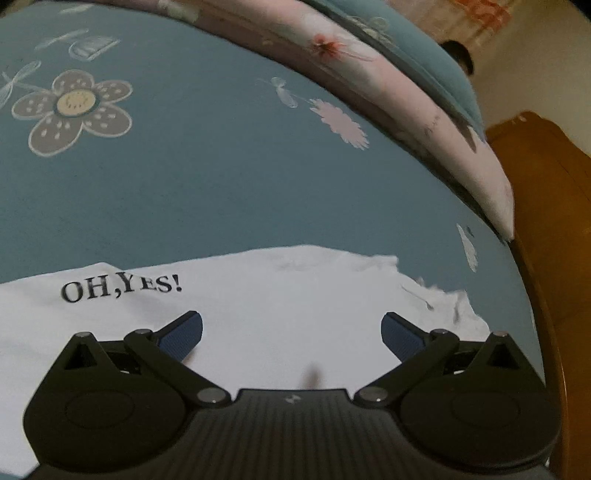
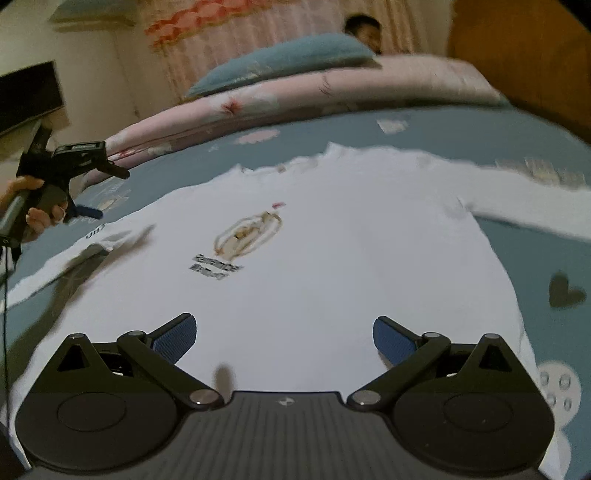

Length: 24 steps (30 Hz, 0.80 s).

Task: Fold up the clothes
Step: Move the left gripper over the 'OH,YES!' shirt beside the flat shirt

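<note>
A white long-sleeved shirt (image 2: 332,240) lies spread flat on the blue bedsheet (image 2: 535,266), with a small gold emblem and dark lettering on its chest. In the left wrist view a sleeve of the shirt (image 1: 258,295) printed "OH,YES!" lies under my left gripper (image 1: 291,328), which is open with nothing between its blue pads. My right gripper (image 2: 284,334) hovers open over the shirt's lower part, holding nothing. The left gripper (image 2: 79,184) also shows at the far left of the right wrist view, held in a hand above the sleeve.
A pink floral quilt (image 1: 424,122) and a blue pillow (image 2: 284,59) lie along the far side of the bed. A wooden bed frame (image 1: 554,229) borders the mattress. A person's head (image 2: 364,31) shows behind the pillow. A dark screen (image 2: 26,99) hangs on the left wall.
</note>
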### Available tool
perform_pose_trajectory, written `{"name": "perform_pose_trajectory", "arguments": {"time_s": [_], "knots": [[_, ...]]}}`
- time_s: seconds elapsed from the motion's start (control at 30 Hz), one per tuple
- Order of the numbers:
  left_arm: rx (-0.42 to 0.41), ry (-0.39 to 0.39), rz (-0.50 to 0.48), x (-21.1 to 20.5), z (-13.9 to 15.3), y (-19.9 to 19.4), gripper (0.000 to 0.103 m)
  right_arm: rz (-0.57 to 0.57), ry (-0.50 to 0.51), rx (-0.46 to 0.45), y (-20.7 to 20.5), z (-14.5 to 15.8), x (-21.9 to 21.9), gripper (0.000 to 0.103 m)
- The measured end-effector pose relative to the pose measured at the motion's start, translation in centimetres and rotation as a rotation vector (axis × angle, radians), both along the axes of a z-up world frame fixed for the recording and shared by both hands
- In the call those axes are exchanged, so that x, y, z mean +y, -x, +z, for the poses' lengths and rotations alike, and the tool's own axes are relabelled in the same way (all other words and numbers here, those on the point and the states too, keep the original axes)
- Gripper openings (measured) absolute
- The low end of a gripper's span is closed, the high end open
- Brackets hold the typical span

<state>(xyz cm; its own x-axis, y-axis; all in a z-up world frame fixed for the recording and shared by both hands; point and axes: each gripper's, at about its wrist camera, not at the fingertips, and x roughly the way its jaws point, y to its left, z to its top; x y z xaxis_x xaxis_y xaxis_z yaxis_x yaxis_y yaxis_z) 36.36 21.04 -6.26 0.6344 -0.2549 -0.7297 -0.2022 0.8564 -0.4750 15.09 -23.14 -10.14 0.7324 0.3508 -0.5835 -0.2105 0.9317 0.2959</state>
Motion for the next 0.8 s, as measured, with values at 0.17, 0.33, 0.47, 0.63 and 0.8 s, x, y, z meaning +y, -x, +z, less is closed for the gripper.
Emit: {"name": "perform_pose_trajectory", "arguments": {"time_s": [0.17,0.33,0.47,0.63,0.8], "knots": [[0.034,-0.027,0.060,0.9,-2.7,-2.1,0.102,-0.029,-0.078,0.038,0.2,-0.2,-1.3,0.103],[0.013,-0.074,0.111,2.5,-3.2,-3.1,0.102,-0.021,-0.080,0.045,0.1,-0.3,-1.1,0.103],[0.025,-0.110,0.142,2.1,-2.2,-3.1,0.102,-0.022,-0.089,0.049,0.1,-0.2,-1.2,0.103],[-0.020,-0.039,-0.060,-2.5,-1.0,-2.2,0.102,-0.032,-0.104,0.054,0.2,-0.2,-1.4,0.103],[-0.014,-0.107,-0.151,-6.2,-2.7,-3.7,0.102,-0.026,-0.085,0.054,0.3,-0.2,-1.1,0.103]]}}
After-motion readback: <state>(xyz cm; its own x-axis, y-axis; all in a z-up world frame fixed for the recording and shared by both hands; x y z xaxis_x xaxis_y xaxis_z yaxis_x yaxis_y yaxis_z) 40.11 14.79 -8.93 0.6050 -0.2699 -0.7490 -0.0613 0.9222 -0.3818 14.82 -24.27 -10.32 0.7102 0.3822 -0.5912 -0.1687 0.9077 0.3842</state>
